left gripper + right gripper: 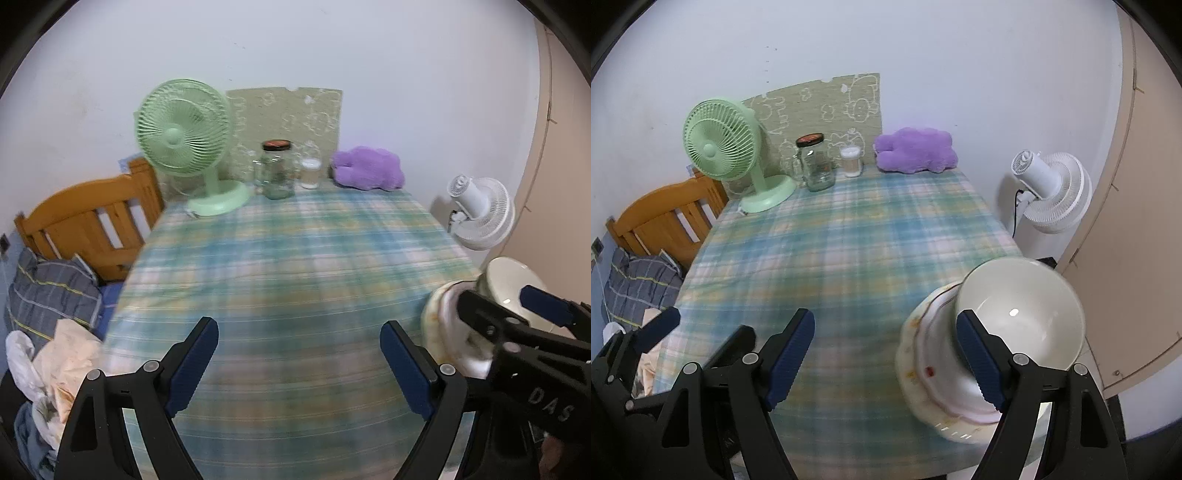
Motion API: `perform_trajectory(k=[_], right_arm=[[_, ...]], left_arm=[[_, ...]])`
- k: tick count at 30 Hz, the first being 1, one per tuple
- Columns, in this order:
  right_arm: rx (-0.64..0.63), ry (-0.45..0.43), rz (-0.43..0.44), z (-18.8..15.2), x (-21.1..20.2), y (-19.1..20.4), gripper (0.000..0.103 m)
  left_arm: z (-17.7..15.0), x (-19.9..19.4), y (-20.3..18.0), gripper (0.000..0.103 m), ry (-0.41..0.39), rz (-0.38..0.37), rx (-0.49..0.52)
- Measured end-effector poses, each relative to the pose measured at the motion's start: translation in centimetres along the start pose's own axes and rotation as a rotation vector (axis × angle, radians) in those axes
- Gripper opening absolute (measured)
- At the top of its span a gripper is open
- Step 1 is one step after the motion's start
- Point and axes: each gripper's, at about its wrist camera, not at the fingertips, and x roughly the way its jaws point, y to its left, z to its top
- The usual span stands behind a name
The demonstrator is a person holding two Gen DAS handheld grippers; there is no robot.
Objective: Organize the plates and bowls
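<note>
While the left gripper [299, 363] hangs over the plaid-clothed worktop [288, 258], its fingers stand apart around nothing. From the right wrist, the right gripper [886, 360] is likewise spread and empty; the white ceramic bowl [1023, 314] sits on stacked floral-rimmed plates [923, 354] at the worktop's near right edge.
</note>
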Motion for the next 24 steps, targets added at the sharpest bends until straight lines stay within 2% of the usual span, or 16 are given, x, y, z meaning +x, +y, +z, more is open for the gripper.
perform_trajectory(k=[5,13,17,24], right_arm=[[-0.028,-0.049,0.010,-2.3,0.4,1.9,0.087],[-0.062,-0.087,-0.002,-6.1,0.5,2.3,0.087],[-0.059,-0.117,0.019,-7.6,-0.5,2.2,0.087],[-0.051,-0.114,0.043,-9.3,-1.5,2.2,0.087]], left_arm=[[-2.8,-0.6,2.4,0.091,-0.021,0.054,-0.011],[-6.3,-2.1,4.5,0.092,-0.093,0.080,-0.055],[-7.5,-3.3,4.6,0.092,-0.102,0.084,-0.063],[-8.5,-5.1,4.2,0.094,-0.137,0.065,-0.060]])
